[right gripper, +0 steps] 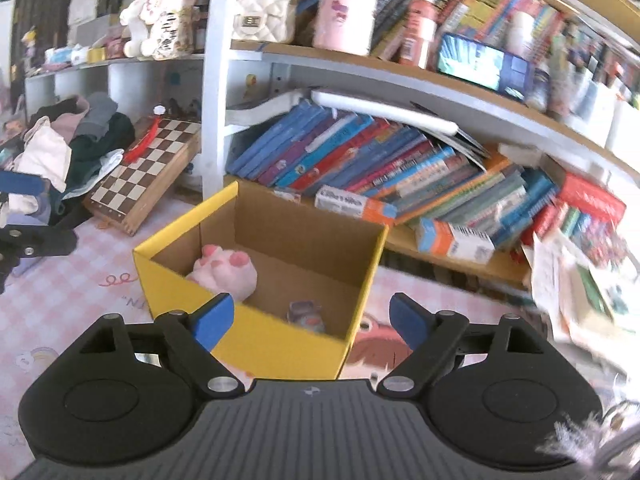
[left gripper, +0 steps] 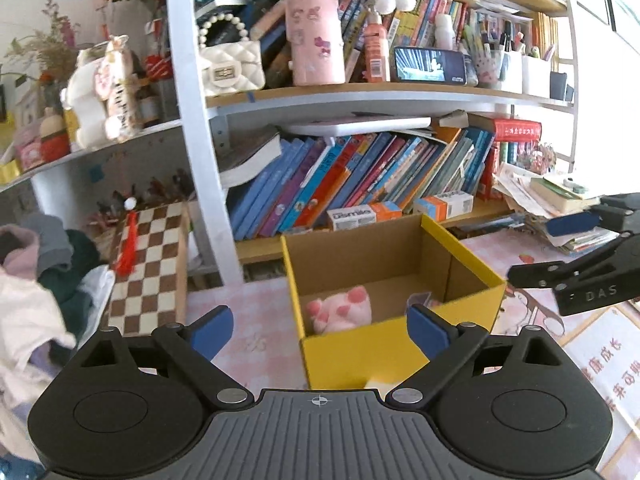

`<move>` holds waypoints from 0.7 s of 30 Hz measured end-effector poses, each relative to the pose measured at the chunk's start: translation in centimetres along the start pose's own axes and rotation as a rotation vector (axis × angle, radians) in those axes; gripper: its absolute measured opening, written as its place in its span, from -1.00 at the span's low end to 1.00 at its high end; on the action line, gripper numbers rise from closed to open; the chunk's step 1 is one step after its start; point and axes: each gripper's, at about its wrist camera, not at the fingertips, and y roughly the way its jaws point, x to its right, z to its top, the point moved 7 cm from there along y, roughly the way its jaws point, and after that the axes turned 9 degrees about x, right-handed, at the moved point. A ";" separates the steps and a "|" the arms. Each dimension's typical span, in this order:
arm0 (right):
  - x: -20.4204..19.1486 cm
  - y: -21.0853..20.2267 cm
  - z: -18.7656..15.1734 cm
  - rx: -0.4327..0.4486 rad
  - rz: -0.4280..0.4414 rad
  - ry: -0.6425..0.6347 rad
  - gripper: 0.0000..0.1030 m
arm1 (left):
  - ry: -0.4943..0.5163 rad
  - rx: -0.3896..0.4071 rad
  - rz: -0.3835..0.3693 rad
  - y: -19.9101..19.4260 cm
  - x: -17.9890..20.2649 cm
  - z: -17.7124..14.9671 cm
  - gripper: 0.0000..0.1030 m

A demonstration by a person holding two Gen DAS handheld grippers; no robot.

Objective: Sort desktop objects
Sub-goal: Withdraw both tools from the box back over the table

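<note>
My left gripper [left gripper: 320,330] wide and empty, my right gripper [right gripper: 312,318] same, yellow cardboard box [left gripper: 352,354] open-topped, fuzzy pink plush paw [left gripper: 342,309] inside, toe pads up.

yellow box [left gripper: 360,356], pink plush paw [left gripper: 340,308], brown-and-white checkerboard [left gripper: 148,268]

yellow box [left gripper: 362,354]: open top, free above | behind: books [left gripper: 344,184] close | left: chessboard [left gripper: 150,268] | front: bare tabletop [right gripper: 72,300]

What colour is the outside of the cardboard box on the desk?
Yellow outside, plain brown cardboard inside; the box shows best in the right wrist view.
</note>
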 end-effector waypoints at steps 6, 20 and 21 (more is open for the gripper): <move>-1.0 -2.9 -3.3 -0.040 -0.036 0.047 0.64 | -0.006 -0.031 0.002 -2.5 -0.3 -2.4 0.86; -4.0 -7.8 -8.6 -0.103 -0.069 0.094 0.71 | -0.047 -0.105 0.000 -6.6 -0.4 -7.4 0.86; -4.3 -8.1 -9.0 -0.109 -0.069 0.108 0.71 | -0.047 -0.113 -0.001 -6.8 -0.3 -7.8 0.86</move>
